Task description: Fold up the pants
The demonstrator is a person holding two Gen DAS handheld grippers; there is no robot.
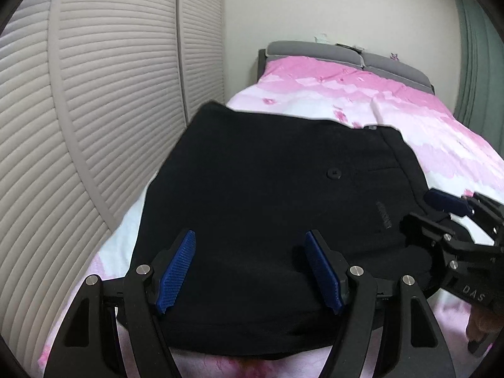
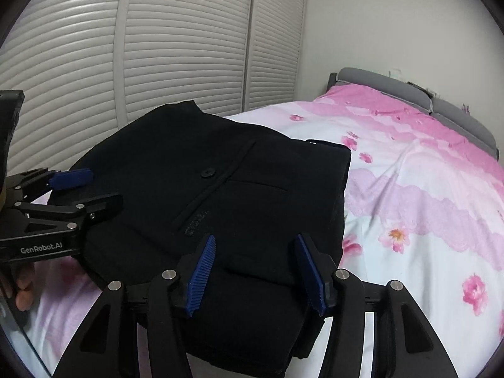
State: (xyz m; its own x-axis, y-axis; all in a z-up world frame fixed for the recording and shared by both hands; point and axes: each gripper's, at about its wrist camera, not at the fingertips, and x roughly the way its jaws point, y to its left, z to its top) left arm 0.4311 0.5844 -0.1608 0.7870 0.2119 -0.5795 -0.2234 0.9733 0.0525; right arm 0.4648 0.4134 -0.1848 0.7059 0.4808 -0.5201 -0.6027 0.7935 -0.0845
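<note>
Pants (image 1: 267, 208): one black pair, folded into a compact stack on the near end of the pink floral bedspread (image 1: 425, 132). Waistband edge faces the headboard (image 1: 346, 55); one back-pocket button (image 1: 334, 174) up; long axis indeterminate. Two grippers: left gripper (image 1: 250, 274) open, right gripper (image 2: 255, 275) parted, pressing nothing, both above the stack.
</note>
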